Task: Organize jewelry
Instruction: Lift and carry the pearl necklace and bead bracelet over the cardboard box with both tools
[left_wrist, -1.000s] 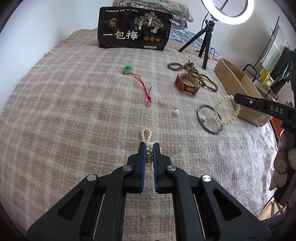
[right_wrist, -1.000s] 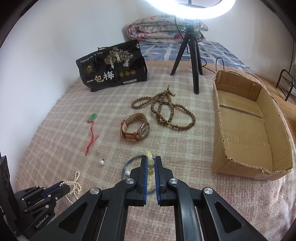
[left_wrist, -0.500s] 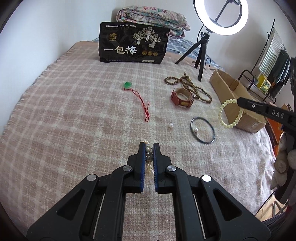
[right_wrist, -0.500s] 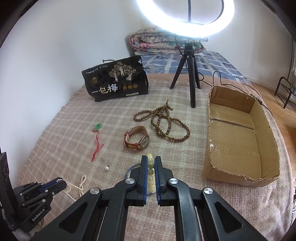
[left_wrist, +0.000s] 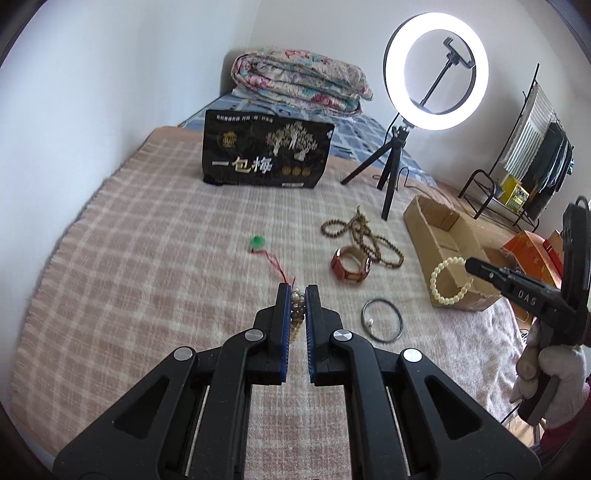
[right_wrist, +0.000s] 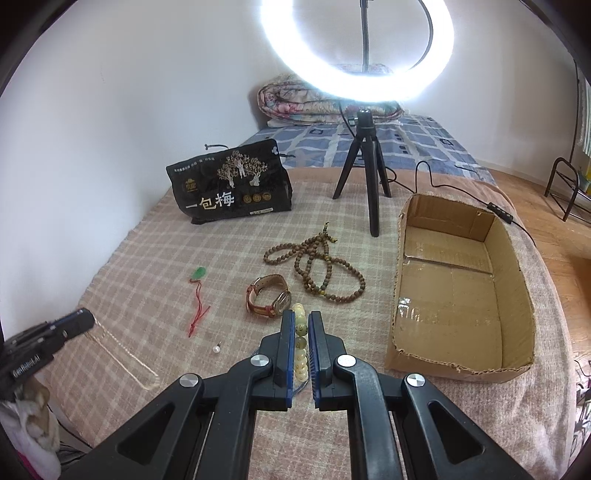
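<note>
My left gripper (left_wrist: 296, 290) is shut on a pearl necklace (left_wrist: 296, 303), held above the checked blanket (left_wrist: 147, 258). In the right wrist view the left gripper (right_wrist: 85, 318) is at the far left, and the pearl strand (right_wrist: 122, 354) trails from it as a blur. My right gripper (right_wrist: 301, 318) is shut on a cream bead bracelet (right_wrist: 299, 309). From the left wrist view that bracelet (left_wrist: 434, 281) hangs off the right gripper (left_wrist: 470, 264) in front of the cardboard box (left_wrist: 421, 243). The box (right_wrist: 443, 363) lies open to the right.
On the blanket lie a brown-strap watch (right_wrist: 267, 295), wooden prayer beads (right_wrist: 317, 266), a green pendant on red cord (right_wrist: 199, 274), a loose pearl (right_wrist: 216, 348) and a dark bangle (left_wrist: 382, 320). A black bag (right_wrist: 229, 192) and a ring light tripod (right_wrist: 364, 184) stand behind.
Both grippers have risen. The pearl necklace came up off the blanket with the left one. The bracelet rose with the right one, away from the bangle.
</note>
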